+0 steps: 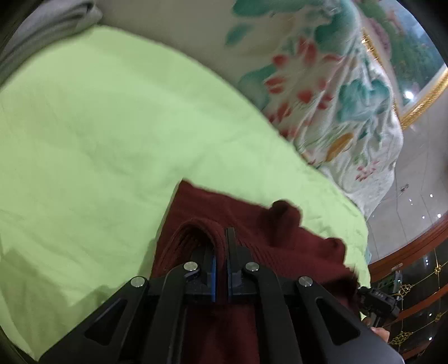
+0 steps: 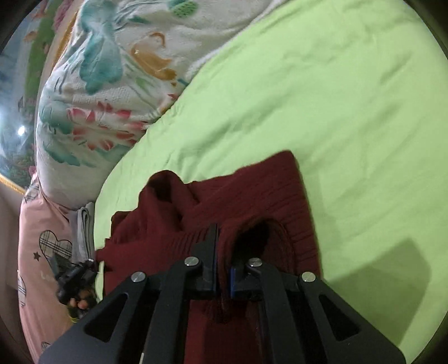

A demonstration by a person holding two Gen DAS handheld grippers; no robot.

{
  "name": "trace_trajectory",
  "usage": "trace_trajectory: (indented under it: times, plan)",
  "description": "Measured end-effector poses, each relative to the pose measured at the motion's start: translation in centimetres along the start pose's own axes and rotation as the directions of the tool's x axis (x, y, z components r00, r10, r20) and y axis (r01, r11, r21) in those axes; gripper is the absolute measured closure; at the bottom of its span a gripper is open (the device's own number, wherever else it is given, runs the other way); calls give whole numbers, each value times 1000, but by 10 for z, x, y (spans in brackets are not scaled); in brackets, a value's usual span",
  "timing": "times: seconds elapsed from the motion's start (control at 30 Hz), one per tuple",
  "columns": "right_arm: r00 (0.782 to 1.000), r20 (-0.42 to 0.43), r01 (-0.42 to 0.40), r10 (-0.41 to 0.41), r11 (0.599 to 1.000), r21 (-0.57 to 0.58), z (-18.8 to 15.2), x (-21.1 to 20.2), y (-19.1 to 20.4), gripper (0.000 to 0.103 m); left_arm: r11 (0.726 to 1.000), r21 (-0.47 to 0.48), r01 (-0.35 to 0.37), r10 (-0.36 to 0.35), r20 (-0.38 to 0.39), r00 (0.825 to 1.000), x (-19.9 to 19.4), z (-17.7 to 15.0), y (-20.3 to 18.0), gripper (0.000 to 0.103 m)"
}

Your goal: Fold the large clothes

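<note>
You had one dark red sweater on the green sheet, bunched near the sheet's front corner. Your left gripper was clamped on a ribbed fold of it, and your right gripper pinched another fold the same way — both jaws nearly closed, knit between the pads.

Open room lay on the far side: in the left wrist view the sheet ran bare to the left and up; in the right wrist view it ran bare to the right. The tight side was the flowered quilt heaped along the sheet's edge, with one pink heart-print pillow below it and one folded grey cloth at the sheet's far corner.

The pillow carried some pale lettering, too blurred for you to read.
</note>
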State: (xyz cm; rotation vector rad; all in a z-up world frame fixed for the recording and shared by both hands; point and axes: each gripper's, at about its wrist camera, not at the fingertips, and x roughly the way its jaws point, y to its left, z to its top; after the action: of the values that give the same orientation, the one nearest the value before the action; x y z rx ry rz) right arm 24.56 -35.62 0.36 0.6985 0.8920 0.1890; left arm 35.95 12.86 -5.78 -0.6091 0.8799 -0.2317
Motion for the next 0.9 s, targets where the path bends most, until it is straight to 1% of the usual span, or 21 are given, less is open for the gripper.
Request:
trace_trajectory:
  times: [0.03,0.1,0.13,0.17,0.23,0.27,0.33,0.4,0.43,0.47,0.5,0.53,0.57,0.67,0.73,0.77,0.8,0.83,0.9]
  plan:
    - [1000,2,-22,22,1000,12,0,-4,-2,91,1000,-5,9,-9,-9,1000,1,-3,2,96]
    - [998,20,-59,59,998,29,0,-19,-2,77,1000,-10,20,-20,-2,1000,-10,-9,5,90]
    - [997,48,-59,57,998,26,-2,-32,-2,62,1000,-1,28,-28,7,1000,-20,-14,5,84]
    - [994,93,-55,53,998,9,-5,-46,1,51,999,15,33,-33,19,999,-31,-20,2,78]
    - [980,187,-63,69,997,-37,-11,-75,9,51,997,52,54,-56,40,998,-52,-36,-7,72]
    - [974,204,-82,96,994,-73,-19,-87,16,51,995,70,70,-73,31,997,-58,-43,-14,72]
    - [976,175,-109,129,987,-117,-32,-88,28,51,988,107,110,-112,9,994,-61,-59,-31,72]
    - [980,116,-143,162,977,-161,-45,-77,43,51,979,132,156,-154,-30,988,-54,-72,-48,65]
    - [984,78,-141,157,974,-180,-53,-67,50,51,977,145,157,-153,-37,988,-50,-77,-53,64]
    - [989,62,-122,136,974,-190,-60,-60,53,51,978,164,128,-124,-34,992,-47,-81,-57,63]
    - [992,53,-100,112,976,-194,-65,-54,54,51,982,173,77,-73,-32,997,-42,-84,-57,63]
    - [996,48,-62,73,980,-187,-71,-48,53,51,985,166,38,-32,-38,999,-38,-86,-53,63]
    - [998,46,-38,47,983,-180,-74,-45,51,51,988,152,17,-11,-45,999,-37,-88,-47,63]
    - [998,45,48,-41,985,-165,-86,-41,39,52,996,85,17,-14,-36,999,-51,-98,-25,62]
    - [997,60,65,-56,987,-150,-92,-45,33,52,999,46,3,-3,-8,1000,-68,-112,-13,52]
    - [996,73,70,-60,987,-144,-96,-49,30,52,1000,26,-1,0,7,1000,-76,-121,-7,44]
    - [993,94,84,-71,987,-139,-98,-53,30,52,1000,10,-2,2,17,1000,-82,-127,-2,40]
    - [989,124,100,-84,987,-127,-100,-58,29,52,1000,-14,-4,4,23,1000,-89,-136,3,39]
    - [986,155,83,-65,990,-113,-104,-64,32,52,999,-48,8,-7,21,1000,-101,-151,14,39]
